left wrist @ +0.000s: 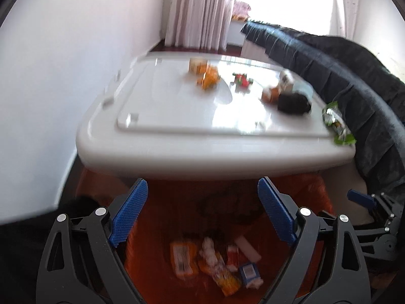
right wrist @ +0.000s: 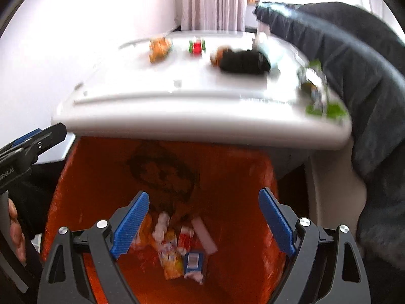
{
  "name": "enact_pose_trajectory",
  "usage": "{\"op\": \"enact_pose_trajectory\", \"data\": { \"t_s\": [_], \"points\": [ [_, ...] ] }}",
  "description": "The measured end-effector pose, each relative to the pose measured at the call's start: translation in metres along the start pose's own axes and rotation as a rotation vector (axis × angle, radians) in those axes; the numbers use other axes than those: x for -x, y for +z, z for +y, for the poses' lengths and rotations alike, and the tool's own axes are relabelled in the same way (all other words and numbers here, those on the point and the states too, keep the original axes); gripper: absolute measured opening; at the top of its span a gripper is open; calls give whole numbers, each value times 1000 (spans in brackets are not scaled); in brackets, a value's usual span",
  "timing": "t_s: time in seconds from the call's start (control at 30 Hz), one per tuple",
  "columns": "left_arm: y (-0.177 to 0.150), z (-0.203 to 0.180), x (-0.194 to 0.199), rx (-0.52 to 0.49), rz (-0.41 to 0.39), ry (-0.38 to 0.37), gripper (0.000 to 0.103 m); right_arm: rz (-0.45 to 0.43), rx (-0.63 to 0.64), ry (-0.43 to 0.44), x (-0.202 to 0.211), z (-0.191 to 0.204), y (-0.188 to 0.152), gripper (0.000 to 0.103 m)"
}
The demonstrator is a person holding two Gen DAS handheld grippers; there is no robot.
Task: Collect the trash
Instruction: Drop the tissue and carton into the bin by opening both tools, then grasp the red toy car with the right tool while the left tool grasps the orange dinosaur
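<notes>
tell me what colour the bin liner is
Orange bin liner; clearest in the right wrist view.

We look down along the left hand-held gripper [left wrist: 202, 217], its blue-padded jaws spread wide with nothing between them. Below it sits the orange-lined trash bin [left wrist: 311, 197], and at its bottom lie an orange packet [left wrist: 182, 258], a yellow wrapper [left wrist: 225, 278], a small blue carton [left wrist: 249, 276] and a white strip [left wrist: 246, 248]. Beyond the bin, the white surface [left wrist: 177, 116] carries more litter: an orange wrapper [left wrist: 208, 77], a red and green piece [left wrist: 241, 79], a black object [left wrist: 293, 103] and a green wrapper [left wrist: 336, 124] at the right edge. A dark blanket [left wrist: 354, 76] runs along the right side. At lower right we see part of the right hand-held gripper [left wrist: 364, 198].
</notes>
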State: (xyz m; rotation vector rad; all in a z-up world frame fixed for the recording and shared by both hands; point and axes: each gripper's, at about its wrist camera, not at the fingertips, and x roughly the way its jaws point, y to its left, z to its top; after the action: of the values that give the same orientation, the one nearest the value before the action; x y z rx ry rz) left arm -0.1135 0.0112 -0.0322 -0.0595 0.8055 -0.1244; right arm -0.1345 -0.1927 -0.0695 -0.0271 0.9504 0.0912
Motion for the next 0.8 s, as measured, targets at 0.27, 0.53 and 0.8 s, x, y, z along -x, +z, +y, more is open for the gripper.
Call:
{"op": "enact_pose_trajectory", "data": {
  "t_s": [0.27, 0.53, 0.8],
  "points": [
    [83, 2, 1, 36, -160, 4, 90, -202, 91, -50, 4, 6, 117, 87],
    [119, 14, -26, 72, -199, 25, 90, -221, 138, -96, -91, 28, 230, 86],
    [105, 29, -43, 141, -137, -14, 90, -20, 86, -100, -197, 31, 275, 69]
  ]
}}
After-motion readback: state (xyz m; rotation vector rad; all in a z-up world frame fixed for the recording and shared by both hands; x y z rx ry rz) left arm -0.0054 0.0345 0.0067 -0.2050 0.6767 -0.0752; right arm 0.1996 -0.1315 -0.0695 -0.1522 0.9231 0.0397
